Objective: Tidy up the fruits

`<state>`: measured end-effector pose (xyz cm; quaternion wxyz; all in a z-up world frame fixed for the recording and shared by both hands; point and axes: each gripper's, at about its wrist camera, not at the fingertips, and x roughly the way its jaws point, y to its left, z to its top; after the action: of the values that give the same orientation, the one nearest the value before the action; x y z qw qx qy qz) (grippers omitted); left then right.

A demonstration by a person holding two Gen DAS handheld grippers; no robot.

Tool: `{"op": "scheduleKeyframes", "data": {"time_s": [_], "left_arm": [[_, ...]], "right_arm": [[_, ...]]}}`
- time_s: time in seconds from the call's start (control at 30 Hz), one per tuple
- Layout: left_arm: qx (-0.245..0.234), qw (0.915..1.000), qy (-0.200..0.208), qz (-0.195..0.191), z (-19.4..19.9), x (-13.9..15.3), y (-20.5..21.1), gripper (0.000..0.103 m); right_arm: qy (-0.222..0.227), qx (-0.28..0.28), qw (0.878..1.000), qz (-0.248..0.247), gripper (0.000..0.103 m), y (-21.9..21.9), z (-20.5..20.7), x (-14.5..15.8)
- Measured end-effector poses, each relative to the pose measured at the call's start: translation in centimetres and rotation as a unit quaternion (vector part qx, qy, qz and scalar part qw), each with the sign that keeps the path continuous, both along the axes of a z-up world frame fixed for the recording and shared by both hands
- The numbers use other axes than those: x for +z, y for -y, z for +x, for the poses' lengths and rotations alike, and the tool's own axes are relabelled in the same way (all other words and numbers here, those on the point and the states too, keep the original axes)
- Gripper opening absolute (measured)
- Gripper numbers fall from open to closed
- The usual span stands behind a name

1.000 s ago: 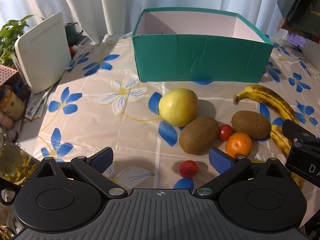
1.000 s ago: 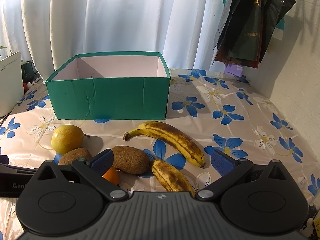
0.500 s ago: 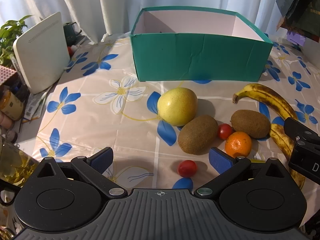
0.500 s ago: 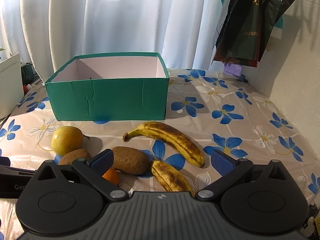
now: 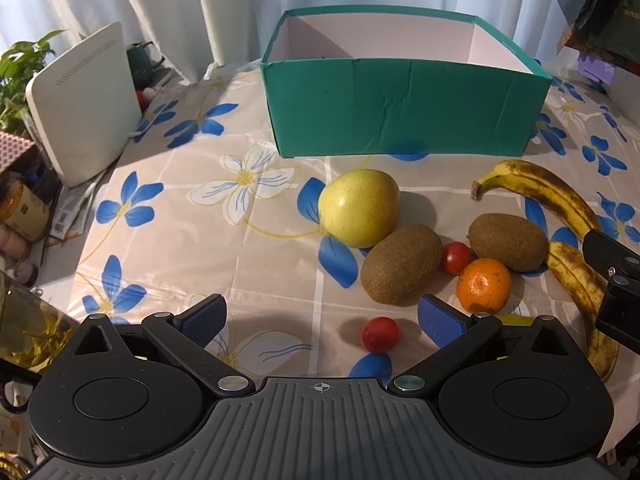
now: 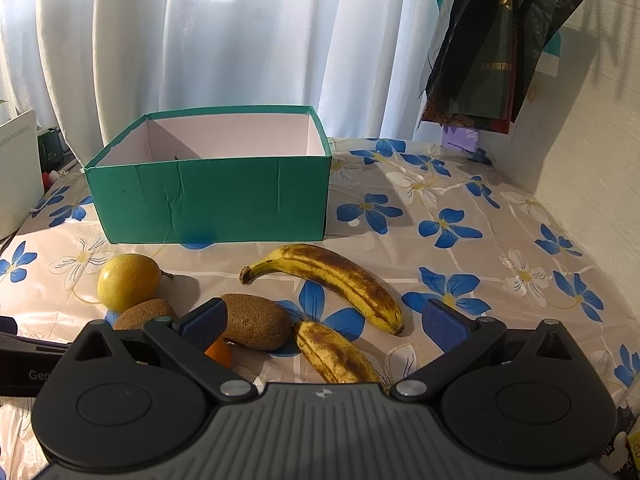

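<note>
I have two tools, and both are open wide and holding nothing. My left tool (image 5: 320,318) hangs low over the counter (image 5: 180,248), and a little red tomato (image 5: 379,334) sits between its fingers. My right tool (image 6: 326,320) hangs over the two bananas (image 6: 332,276).

All the fruit is on the counter, in front of the green box (image 5: 400,108). I see nothing in the box, though I can't see all of its floor. The yellow pear (image 5: 359,208) touches one kiwi (image 5: 402,270). Another tomato (image 5: 456,258) is tucked between that kiwi, the other kiwi (image 5: 508,242) and the orange (image 5: 485,285).

I think things could go wrong here. The tomato is small, round and soft. If I squeeze too hard, it may squish. If I squeeze off to one side, it may pop out and roll away. The fruit is packed close, so a finger could bump the kiwi or the orange and make them roll. My two tools are near each other too, so they could knock together.
</note>
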<state>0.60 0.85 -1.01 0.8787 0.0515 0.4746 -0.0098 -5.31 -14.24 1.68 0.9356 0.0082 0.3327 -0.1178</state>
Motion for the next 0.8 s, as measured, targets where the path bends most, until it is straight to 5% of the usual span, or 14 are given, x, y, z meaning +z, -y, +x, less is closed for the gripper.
{"op": "scheduleKeyframes", "data": {"time_s": [0.5,0.53,0.6,0.73,0.8], "left_arm": [[-0.082,0.9947,0.031,-0.053,-1.3,0.5,0.5,0.102],[-0.092,0.9938,0.031,-0.055,-1.5,0.5,0.7,0.1],[-0.11,0.9923,0.026,-0.05,-1.7,0.3,1.3,0.063],[-0.141,0.9879,0.001,-0.065,-1.9,-0.7,2.0,0.058],[-0.155,0.9858,0.006,-0.064,-2.2,-0.7,2.4,0.045]], "right_arm": [[0.023,-0.006,1.0,0.006,0.103,1.9,-2.6,0.1],[0.024,-0.008,1.0,0.008,0.103,2.1,-2.8,0.1],[0.028,-0.007,1.0,0.012,0.103,2.3,-3.2,0.1],[0.032,-0.01,0.999,0.009,0.103,2.7,-4.0,0.2],[0.035,-0.011,0.999,0.009,0.103,2.8,-4.3,0.2]]}}
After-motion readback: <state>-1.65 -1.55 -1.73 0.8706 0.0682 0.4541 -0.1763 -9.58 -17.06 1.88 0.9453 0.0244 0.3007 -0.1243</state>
